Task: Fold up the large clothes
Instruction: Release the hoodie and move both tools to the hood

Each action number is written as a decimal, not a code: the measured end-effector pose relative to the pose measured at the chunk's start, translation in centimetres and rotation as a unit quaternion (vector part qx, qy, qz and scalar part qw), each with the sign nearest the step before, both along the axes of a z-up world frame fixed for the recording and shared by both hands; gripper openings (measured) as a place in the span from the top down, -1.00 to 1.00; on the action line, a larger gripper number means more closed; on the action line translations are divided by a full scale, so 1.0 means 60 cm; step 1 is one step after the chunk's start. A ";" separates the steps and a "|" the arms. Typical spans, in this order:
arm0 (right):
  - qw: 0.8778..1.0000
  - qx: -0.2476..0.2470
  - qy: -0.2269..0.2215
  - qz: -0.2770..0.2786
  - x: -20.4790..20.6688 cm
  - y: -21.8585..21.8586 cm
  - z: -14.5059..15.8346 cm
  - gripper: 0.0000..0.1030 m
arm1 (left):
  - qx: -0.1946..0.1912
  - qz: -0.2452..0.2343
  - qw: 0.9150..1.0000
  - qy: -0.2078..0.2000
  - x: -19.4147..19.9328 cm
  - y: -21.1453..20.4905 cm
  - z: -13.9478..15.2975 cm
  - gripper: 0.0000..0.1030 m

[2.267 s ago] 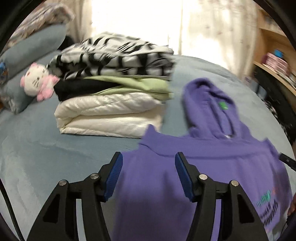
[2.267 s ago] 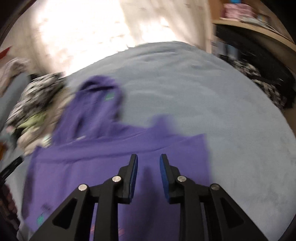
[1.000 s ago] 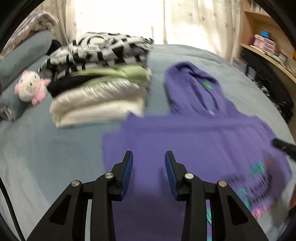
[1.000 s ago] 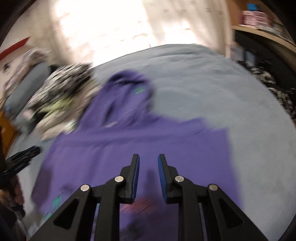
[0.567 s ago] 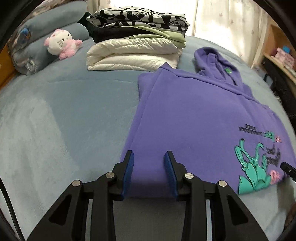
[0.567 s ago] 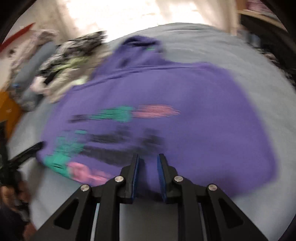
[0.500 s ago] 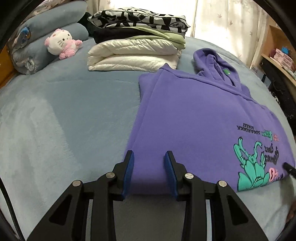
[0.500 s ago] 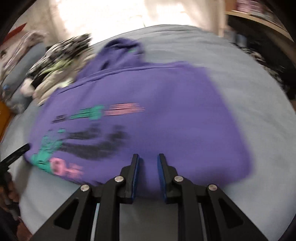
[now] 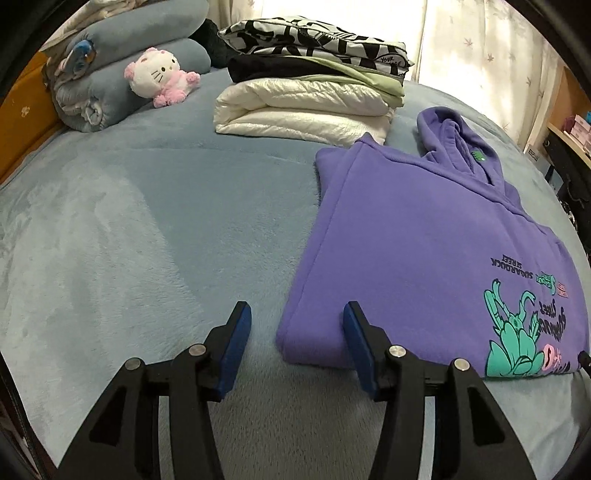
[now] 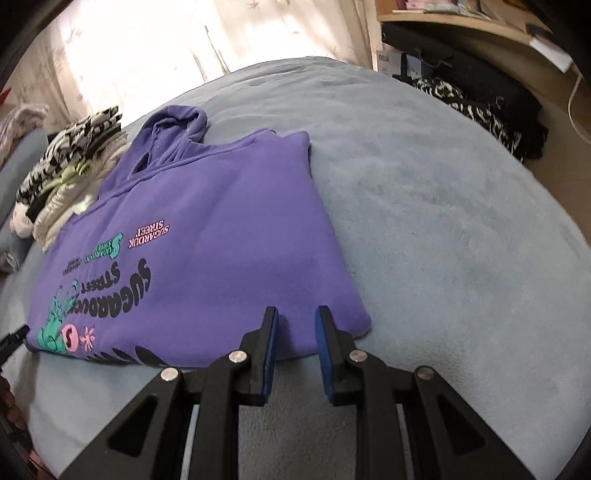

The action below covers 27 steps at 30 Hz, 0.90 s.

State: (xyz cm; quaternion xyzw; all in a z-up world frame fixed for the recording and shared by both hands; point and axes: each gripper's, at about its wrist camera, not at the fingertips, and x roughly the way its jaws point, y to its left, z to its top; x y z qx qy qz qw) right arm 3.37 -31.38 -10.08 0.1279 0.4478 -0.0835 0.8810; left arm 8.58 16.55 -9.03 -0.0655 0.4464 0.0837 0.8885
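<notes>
A purple hoodie [image 9: 406,240] lies flat on the blue-grey bed [image 9: 129,221], print side up and hood at the far end. My left gripper [image 9: 295,325] is at its near left corner. Its jaws are opening; the corner lies between the blue pads [image 9: 236,332], which stand clear of the cloth. In the right wrist view the hoodie [image 10: 221,221] fills the left half. My right gripper [image 10: 297,328] stands narrow at its near right edge, shut on the fabric there.
A stack of folded clothes [image 9: 314,92] sits just beyond the hoodie's left shoulder. A pink-and-white plush [image 9: 159,79] leans on rolled blankets [image 9: 122,48] at far left. Dark clothes [image 10: 491,110] and a wooden shelf [image 10: 461,22] stand off the bed [image 10: 443,203], far right.
Both grippers drew back and down with the hoodie's edge. The hoodie settled flat with its print up. The left jaws widened and let go of the corner.
</notes>
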 end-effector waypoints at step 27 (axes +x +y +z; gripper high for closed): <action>0.995 -0.007 0.045 0.090 0.098 0.046 0.080 0.10 | 0.053 -0.200 0.978 0.000 0.174 -0.167 0.110 0.02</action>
